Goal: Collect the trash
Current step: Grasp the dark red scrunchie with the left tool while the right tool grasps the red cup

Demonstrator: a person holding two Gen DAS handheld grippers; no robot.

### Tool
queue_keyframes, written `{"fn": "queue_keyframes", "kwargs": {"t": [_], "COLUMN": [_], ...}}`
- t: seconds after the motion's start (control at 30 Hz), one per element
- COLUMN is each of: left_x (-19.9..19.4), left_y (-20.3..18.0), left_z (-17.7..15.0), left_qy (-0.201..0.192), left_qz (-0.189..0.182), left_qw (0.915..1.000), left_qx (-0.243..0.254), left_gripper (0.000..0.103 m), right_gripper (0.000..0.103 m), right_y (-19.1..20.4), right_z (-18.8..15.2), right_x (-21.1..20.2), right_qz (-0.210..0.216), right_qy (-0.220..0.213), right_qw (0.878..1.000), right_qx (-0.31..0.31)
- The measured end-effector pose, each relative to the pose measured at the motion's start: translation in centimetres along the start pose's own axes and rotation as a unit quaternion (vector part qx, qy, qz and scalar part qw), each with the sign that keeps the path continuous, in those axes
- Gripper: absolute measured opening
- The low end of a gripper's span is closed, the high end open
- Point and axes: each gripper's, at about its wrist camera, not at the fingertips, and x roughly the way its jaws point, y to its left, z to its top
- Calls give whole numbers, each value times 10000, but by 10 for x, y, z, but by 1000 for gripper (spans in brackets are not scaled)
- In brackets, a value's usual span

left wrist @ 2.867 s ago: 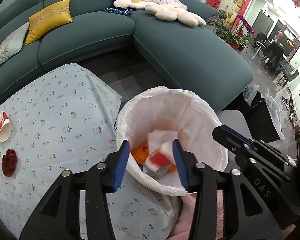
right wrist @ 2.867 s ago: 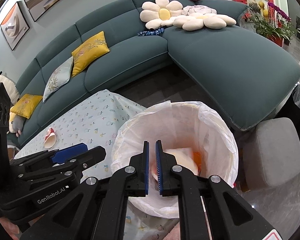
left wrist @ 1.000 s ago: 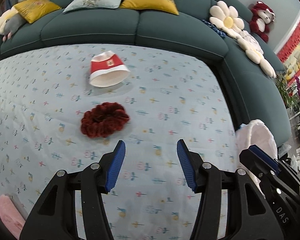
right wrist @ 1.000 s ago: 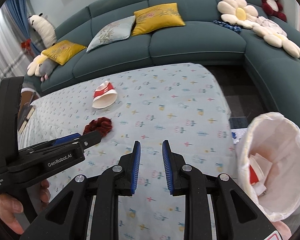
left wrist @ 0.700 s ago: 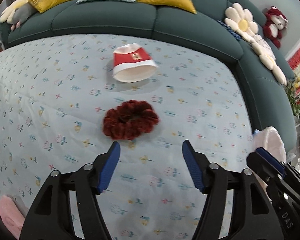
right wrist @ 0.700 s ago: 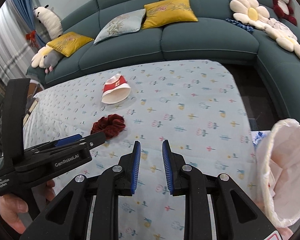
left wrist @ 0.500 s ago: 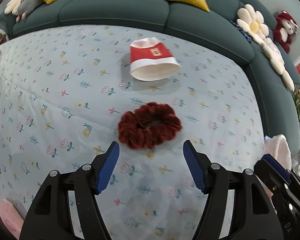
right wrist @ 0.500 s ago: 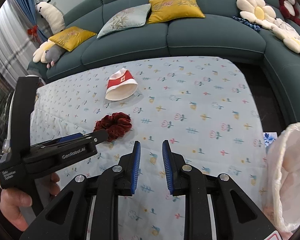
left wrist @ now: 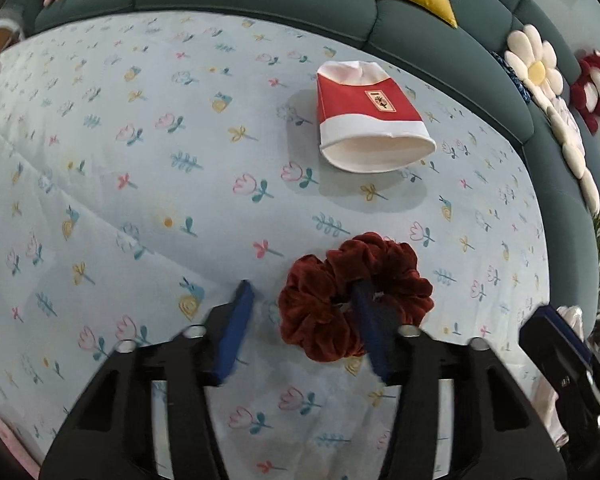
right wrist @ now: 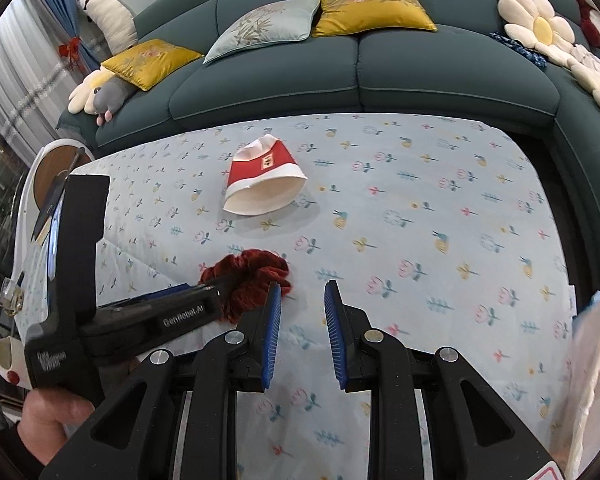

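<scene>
Dark red velvet scrunchie (left wrist: 356, 296) lies on the flowered tablecloth (left wrist: 140, 184), half straddled by the closing left gripper (left wrist: 300, 296), whose right finger sits in the ring's hole, while the nearby right gripper (right wrist: 300, 304) hangs parted and empty.

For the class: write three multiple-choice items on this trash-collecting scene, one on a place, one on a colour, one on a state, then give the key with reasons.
1. Where does the paper cup lie relative to the scrunchie?
A. Farther toward the sofa
B. Inside the bin bag
C. Under the scrunchie

2. What colour is the scrunchie?
A. Yellow
B. Dark red
C. White

3. How does the paper cup rest?
A. Upright
B. On its side
C. Held between jaws

Key: 1 A, it sits beyond the scrunchie on the tablecloth, nearer the sofa. 2 B, its velvet shows dark red. 3 B, its open mouth faces sideways and nothing grips it.
</scene>
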Motion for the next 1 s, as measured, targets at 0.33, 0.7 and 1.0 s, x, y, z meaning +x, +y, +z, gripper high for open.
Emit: {"fn": "queue_keyframes", "kwargs": {"t": [0.33, 0.7, 1.0], "left_x": [-9, -5, 2], "left_y": [28, 76, 84], "left_z": [8, 29, 45], "left_qy": [-251, -296, -338], "left_qz": [158, 214, 205], "left_qw": [9995, 9982, 9977], "left_qx": [-68, -471, -542], "left_gripper": [12, 13, 13], "right_gripper": [23, 23, 23], "right_y": [31, 54, 54], "right_z": [25, 50, 64], "right_x": [41, 94, 122], "right_qz": [197, 457, 545], "right_qy": [76, 191, 271], "right_qw": [9997, 9988, 9978], "right_qx": [-95, 3, 263]}}
